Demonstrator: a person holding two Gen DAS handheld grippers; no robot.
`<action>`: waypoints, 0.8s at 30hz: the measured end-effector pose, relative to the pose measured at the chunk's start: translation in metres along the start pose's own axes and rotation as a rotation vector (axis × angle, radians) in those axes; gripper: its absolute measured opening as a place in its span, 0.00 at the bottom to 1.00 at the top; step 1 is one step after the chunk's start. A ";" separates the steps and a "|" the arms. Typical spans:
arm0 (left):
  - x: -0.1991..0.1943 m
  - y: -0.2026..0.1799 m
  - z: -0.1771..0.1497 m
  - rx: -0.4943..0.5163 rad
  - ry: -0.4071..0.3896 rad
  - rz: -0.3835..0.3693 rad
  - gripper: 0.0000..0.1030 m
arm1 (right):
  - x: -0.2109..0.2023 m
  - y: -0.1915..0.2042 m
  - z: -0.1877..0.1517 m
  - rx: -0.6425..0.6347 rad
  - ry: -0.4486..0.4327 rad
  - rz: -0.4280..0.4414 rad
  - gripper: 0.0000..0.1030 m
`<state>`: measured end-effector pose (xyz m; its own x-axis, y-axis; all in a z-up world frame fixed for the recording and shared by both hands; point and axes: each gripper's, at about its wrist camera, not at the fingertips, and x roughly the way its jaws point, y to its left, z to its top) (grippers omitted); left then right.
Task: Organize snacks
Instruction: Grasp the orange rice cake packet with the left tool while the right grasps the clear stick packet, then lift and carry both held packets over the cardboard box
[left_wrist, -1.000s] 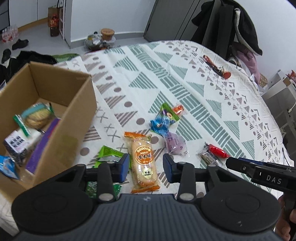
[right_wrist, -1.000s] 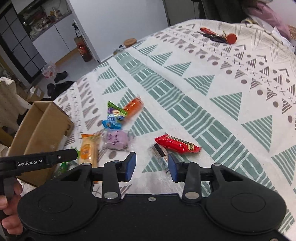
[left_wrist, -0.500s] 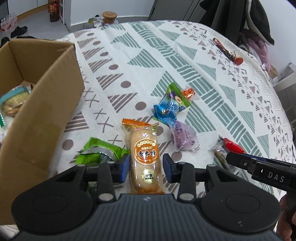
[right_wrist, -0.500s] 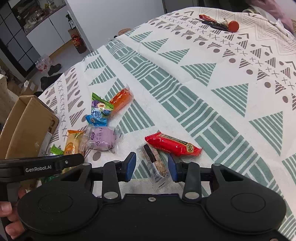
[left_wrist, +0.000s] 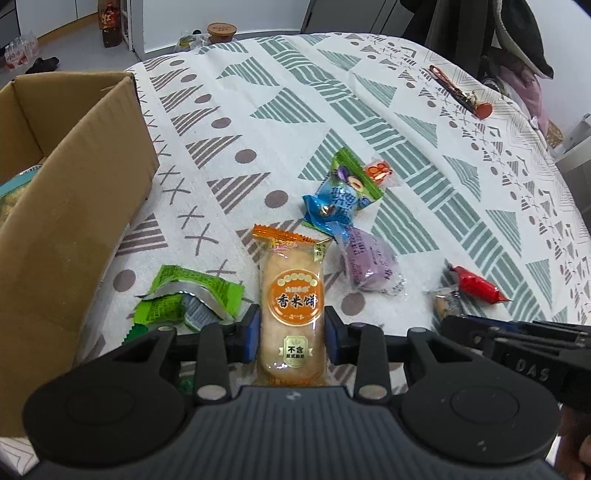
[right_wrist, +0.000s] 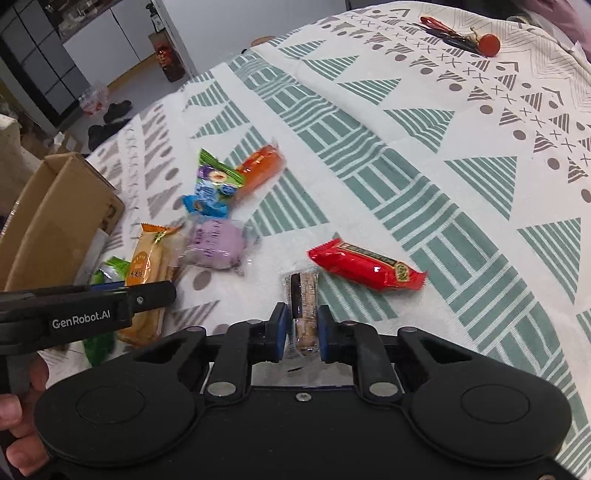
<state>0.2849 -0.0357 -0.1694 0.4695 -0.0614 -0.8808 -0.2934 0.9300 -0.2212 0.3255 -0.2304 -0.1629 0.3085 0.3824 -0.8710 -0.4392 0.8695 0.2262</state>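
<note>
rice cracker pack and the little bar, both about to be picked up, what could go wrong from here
1. The left gripper is closing on the lower half of the rice cracker pack; the slick wrapper could slip, or the cracker could crack under the squeeze.
2. The right gripper is closing on the clear-wrapped bar near one end, so it may tilt or slide out when lifted.
3. The green wrapper lies against the left gripper's finger and could get dragged along.
</note>
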 end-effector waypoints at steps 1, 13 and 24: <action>-0.003 0.000 -0.001 0.002 -0.007 -0.001 0.33 | -0.002 0.001 0.000 0.000 -0.006 0.003 0.16; -0.046 -0.001 -0.007 0.013 -0.071 -0.011 0.33 | -0.036 0.015 -0.004 0.025 -0.117 0.089 0.16; -0.091 0.002 -0.014 0.014 -0.148 0.019 0.33 | -0.067 0.028 -0.007 0.044 -0.210 0.143 0.16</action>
<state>0.2299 -0.0337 -0.0960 0.5816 0.0094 -0.8134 -0.2924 0.9355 -0.1983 0.2870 -0.2332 -0.1015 0.4165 0.5546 -0.7204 -0.4549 0.8132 0.3630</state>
